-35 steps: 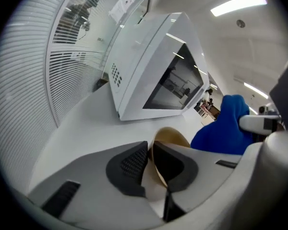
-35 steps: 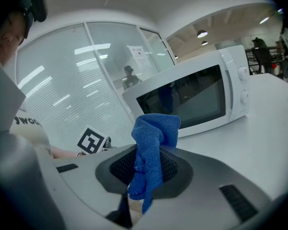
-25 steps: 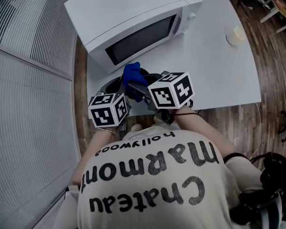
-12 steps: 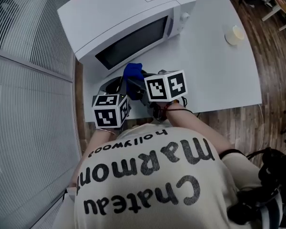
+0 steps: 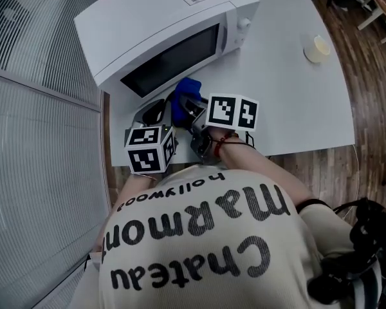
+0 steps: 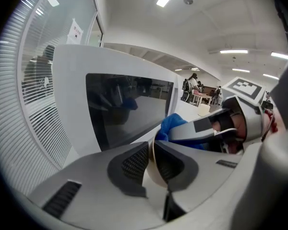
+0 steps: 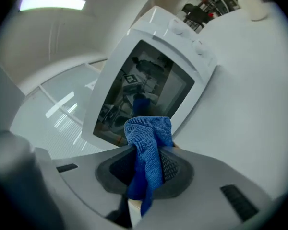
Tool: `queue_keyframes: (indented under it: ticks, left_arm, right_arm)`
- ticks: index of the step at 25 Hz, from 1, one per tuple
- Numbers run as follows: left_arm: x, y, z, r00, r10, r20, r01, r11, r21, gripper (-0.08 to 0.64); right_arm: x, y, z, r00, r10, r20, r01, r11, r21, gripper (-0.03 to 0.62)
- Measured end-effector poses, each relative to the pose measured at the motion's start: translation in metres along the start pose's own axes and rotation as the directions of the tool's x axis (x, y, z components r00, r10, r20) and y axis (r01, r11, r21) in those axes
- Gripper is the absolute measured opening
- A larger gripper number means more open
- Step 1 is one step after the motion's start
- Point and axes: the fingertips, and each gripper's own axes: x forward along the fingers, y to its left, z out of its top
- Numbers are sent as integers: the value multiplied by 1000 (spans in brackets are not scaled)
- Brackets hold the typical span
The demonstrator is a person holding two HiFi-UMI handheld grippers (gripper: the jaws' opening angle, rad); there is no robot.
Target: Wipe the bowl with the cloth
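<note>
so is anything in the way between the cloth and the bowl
nothing visible does: the cloth, clamped in the right tongs, is right beside the bowl, just in front of the microwave, with no other thing between them; i can't tell whether they touch

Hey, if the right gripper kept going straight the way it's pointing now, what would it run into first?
Probably the dark glass door of the white microwave oven, straight ahead of the right gripper and the blue microfibre cloth it pinches; the cloth would touch first. Depth is unclear.
</note>
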Motion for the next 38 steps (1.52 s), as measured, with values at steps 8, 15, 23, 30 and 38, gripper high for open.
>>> queue_keyframes:
  ticks: [8, 15, 23, 30, 38]
  left_arm:
    - [2, -16, 15, 998, 25, 65, -24, 1000, -15, 53]
    - [8, -31, 28, 992, 46, 116, -44, 999, -22, 55]
    - [21, -64, 22, 998, 1, 71, 1, 1000, -23, 58]
    - [21, -91, 25, 996, -62, 56, 62, 998, 4, 54]
    - [16, -94, 25, 996, -49, 72, 53, 997, -58, 55]
  right_arm:
    - [-18, -21, 12, 997, 16, 72, -32, 973, 228, 61]
    - [-40, -44, 13, 994, -26, 110, -15, 932, 362, 61]
    - [-62, -55, 17, 987, -8, 158, -59, 908, 414, 61]
    - [-67, -27, 22, 977, 191, 98, -212, 932, 293, 61]
    - [-70, -25, 20, 969, 245, 39, -247, 933, 262, 61]
